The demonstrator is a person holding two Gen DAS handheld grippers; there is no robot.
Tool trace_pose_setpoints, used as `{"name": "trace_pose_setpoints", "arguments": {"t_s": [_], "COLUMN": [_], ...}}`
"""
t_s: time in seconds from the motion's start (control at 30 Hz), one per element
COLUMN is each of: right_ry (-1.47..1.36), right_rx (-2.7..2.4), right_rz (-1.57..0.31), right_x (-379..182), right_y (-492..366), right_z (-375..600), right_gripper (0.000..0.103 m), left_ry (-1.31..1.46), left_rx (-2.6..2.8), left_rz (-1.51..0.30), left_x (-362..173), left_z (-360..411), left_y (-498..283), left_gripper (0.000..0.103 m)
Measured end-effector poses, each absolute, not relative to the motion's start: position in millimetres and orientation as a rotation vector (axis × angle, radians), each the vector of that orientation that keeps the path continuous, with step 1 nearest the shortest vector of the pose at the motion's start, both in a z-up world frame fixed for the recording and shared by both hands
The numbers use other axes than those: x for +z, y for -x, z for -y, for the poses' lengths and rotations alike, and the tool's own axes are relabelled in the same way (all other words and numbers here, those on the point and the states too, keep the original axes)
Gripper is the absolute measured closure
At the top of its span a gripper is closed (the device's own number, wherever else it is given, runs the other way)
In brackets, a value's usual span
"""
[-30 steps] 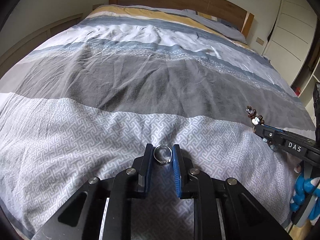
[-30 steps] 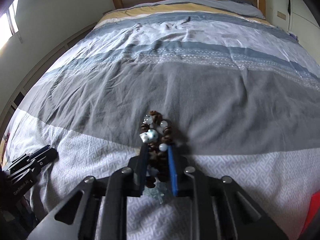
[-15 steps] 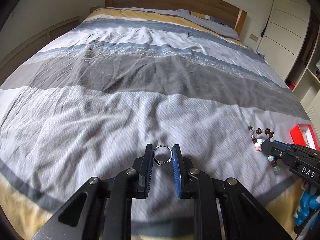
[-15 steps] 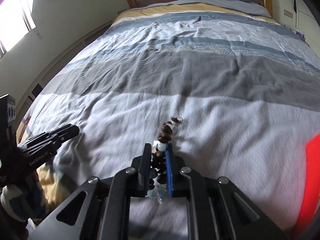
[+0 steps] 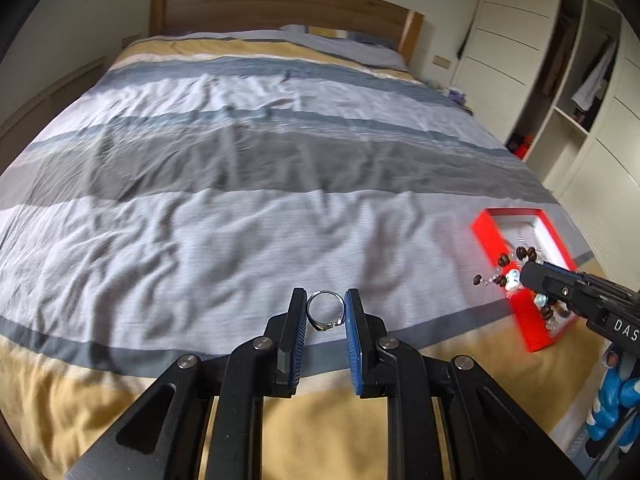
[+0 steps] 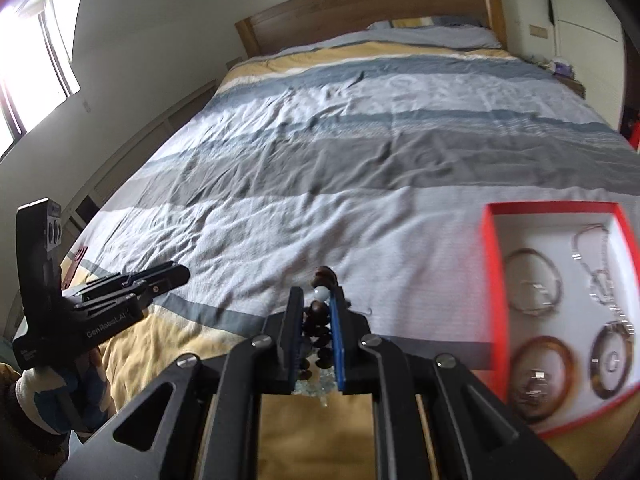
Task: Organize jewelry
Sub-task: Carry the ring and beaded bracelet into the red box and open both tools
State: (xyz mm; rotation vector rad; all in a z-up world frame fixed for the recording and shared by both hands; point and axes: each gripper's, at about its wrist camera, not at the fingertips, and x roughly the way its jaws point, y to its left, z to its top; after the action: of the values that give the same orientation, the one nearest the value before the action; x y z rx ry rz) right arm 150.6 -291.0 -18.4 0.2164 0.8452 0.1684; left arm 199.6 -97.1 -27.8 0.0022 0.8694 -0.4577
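Jewelry split between two tools and a red box, all above a wide bed under a striped, wrinkled cover. Lying on the cover near the foot, at the right: the box, holding bangles and a chain on its white lining. Gripped in the right tool, just left of the box in its own view: a beaded bracelet, dark brown and pale beads bunched between nearly closed pads, some poking out past the tips. Pinched in the left tool, narrowly parted: a silver ring, upright, touching both pads, well left of the box, clear of the cover.
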Motion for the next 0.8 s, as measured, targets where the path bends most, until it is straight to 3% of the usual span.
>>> {"name": "trace_pose_setpoints", "arguments": {"t_s": [0.37, 0.8], "right_ry": [-0.222, -0.255], "right_rx": [0.009, -0.122], "right_rz": [-0.769, -0.870], "right_x": [13.3, -58.3], "right_y": [-129.4, -148.1], "right_z": [419.4, 515.9], "right_gripper": [0.091, 0.091], "left_ry": [-0.068, -0.178], "left_rx": [-0.692, -0.769], "left_rz": [-0.849, -0.910], "left_x": [-6.9, -51.9], "left_z": [249.9, 379.2], "left_y": [-196.6, -229.0], "left_gripper": [0.084, 0.084]}}
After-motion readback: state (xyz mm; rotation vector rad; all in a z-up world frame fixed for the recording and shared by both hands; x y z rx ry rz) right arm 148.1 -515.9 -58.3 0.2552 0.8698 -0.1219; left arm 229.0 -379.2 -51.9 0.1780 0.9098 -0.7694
